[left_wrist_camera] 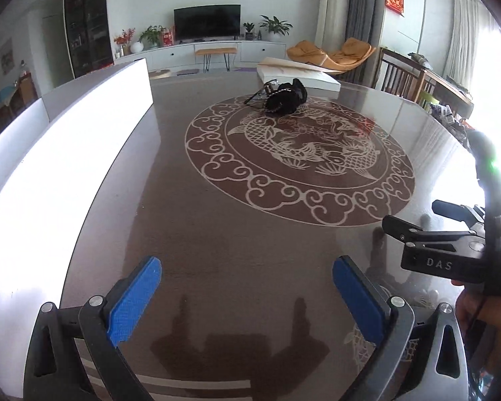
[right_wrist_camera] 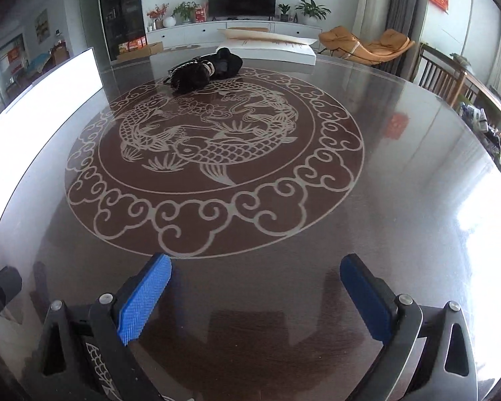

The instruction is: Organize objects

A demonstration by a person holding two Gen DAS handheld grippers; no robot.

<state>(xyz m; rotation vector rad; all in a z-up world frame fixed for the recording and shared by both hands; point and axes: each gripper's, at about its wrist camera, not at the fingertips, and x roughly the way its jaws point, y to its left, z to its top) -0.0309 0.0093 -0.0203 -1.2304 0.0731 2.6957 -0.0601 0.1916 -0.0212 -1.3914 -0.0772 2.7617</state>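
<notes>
A black heap of items [left_wrist_camera: 284, 97], like a small bag with straps and a metal piece, lies at the far side of the glossy brown table [left_wrist_camera: 250, 234]. It also shows in the right wrist view [right_wrist_camera: 203, 70]. My left gripper [left_wrist_camera: 247, 297] is open and empty above the near table edge, far from the heap. My right gripper [right_wrist_camera: 255, 297] is open and empty too, above the near part of the table [right_wrist_camera: 400, 200]. The right gripper's body shows at the right of the left wrist view [left_wrist_camera: 451, 250].
A long white box [left_wrist_camera: 66, 153] stands along the table's left side; it shows in the right wrist view [right_wrist_camera: 40, 100]. A flat white box [left_wrist_camera: 300, 73] lies beyond the heap. Wooden chairs [left_wrist_camera: 404, 80] stand at the right. A koi medallion [right_wrist_camera: 213, 157] marks the table's middle.
</notes>
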